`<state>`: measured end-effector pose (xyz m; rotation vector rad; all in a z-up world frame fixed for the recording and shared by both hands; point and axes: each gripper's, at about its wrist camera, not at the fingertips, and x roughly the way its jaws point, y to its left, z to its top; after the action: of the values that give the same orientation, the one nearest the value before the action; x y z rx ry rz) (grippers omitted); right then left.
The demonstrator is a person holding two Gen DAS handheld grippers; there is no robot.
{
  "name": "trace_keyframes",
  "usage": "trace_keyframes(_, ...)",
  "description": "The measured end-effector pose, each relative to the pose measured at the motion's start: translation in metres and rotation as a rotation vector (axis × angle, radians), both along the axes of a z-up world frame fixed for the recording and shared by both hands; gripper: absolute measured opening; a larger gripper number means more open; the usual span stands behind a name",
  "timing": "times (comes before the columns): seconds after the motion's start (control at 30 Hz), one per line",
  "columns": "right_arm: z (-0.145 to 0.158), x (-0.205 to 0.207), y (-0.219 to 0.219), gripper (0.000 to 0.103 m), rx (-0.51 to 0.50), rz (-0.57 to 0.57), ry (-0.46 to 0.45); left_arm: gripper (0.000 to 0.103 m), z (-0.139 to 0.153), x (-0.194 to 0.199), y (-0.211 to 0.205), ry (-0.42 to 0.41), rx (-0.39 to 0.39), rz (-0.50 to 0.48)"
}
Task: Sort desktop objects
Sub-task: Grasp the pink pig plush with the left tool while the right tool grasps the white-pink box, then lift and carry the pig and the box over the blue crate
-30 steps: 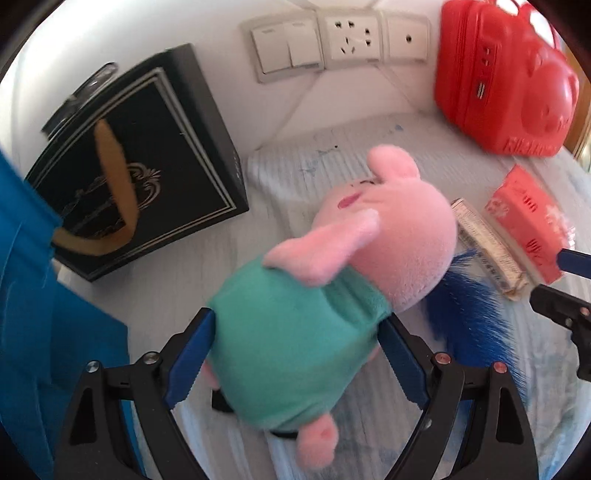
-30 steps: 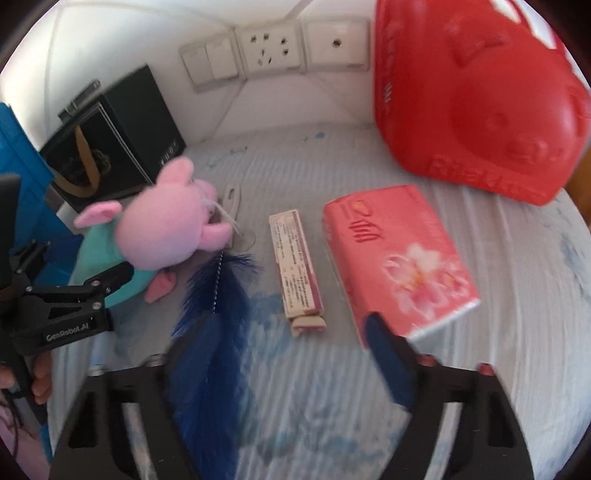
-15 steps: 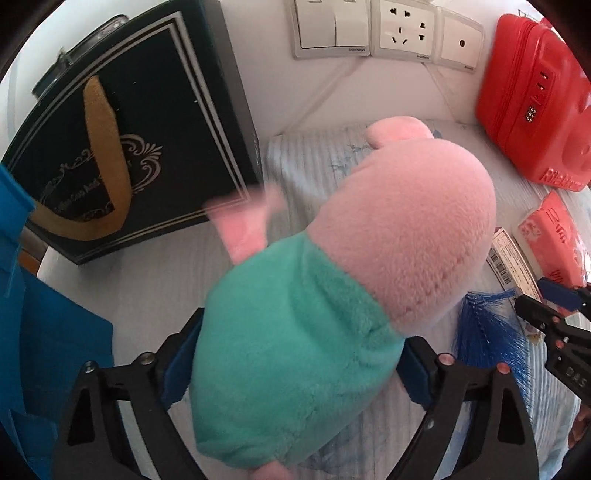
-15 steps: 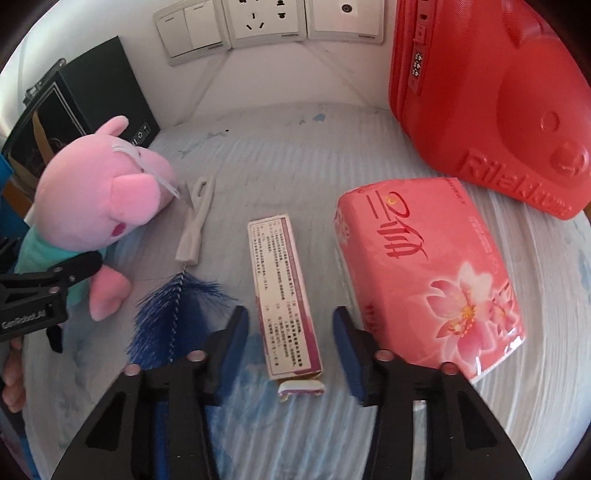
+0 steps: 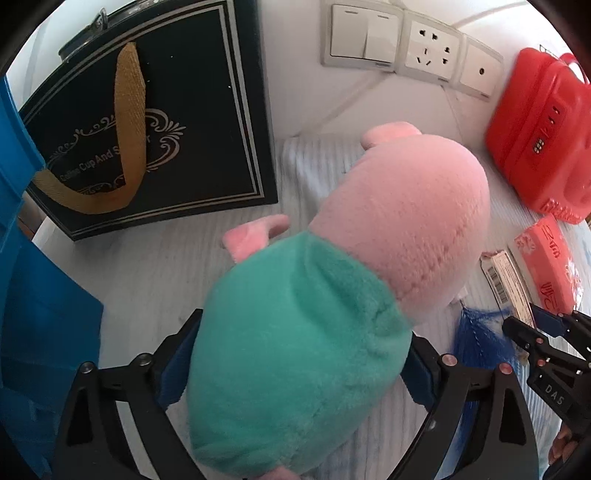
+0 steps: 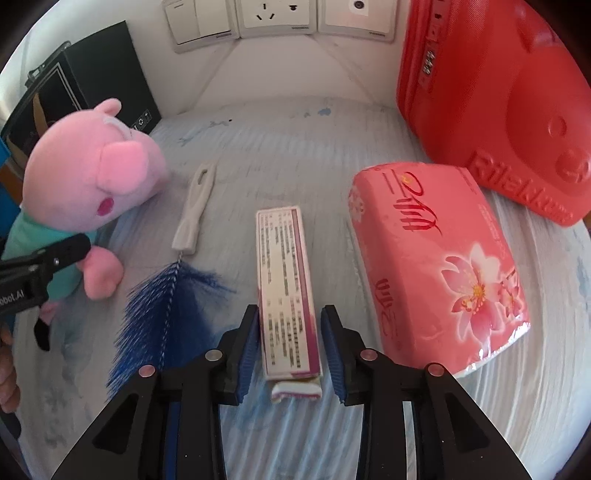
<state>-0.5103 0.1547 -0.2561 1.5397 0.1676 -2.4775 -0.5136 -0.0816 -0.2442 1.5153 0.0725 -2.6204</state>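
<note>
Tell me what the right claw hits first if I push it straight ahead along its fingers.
The right claw already straddles the near end of the long narrow carton, so its fingers would slide along the carton's sides. Beyond the carton only bare striped cloth shows before the wall sockets, though depth is uncertain.

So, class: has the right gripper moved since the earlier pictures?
Yes. The right gripper has advanced toward the wall sockets, which now sit at the frame's top edge, and its fingers have narrowed around the long slim box, not yet clearly touching.
</note>
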Motion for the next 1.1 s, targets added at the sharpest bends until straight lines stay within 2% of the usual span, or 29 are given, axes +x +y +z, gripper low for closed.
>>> trace_keyframes(0.07,-0.001,-0.002,-0.004,0.034,0.027,0.012,0.012,0.086,0.002,0.005,-0.002,0.012,0.012,-0.001)
trace_keyframes(0.13,-0.001,-0.003,-0.005,0.028,0.028,0.015,0.008,0.079,0.007,0.013,-0.003,0.021,0.013,-0.008)
trace_keyframes(0.27,0.003,0.004,0.002,0.028,-0.026,0.009,-0.007,0.077,0.019,0.031,0.002,0.041,-0.017,-0.013)
trace_keyframes(0.37,0.016,0.021,0.009,0.028,-0.061,0.011,0.014,0.077,0.031,0.044,0.006,0.074,-0.024,0.002)
trace_keyframes(0.6,0.071,0.07,0.019,0.028,-0.141,0.018,0.096,0.077,0.068,0.102,0.02,0.191,-0.059,0.044)
trace_keyframes(0.73,0.102,0.111,0.022,0.028,-0.169,0.037,0.148,0.077,0.096,0.143,0.029,0.236,-0.022,0.061)
trace_keyframes(0.87,0.133,0.146,0.023,0.028,-0.176,0.047,0.203,0.077,0.121,0.184,0.043,0.268,0.0,0.045)
trace_keyframes(0.93,0.145,0.168,0.023,0.028,-0.172,0.051,0.226,0.077,0.135,0.207,0.053,0.284,-0.014,0.024)
trace_keyframes(1.1,0.178,0.216,0.018,0.028,-0.128,0.062,0.279,0.077,0.164,0.264,0.062,0.318,-0.006,0.02)
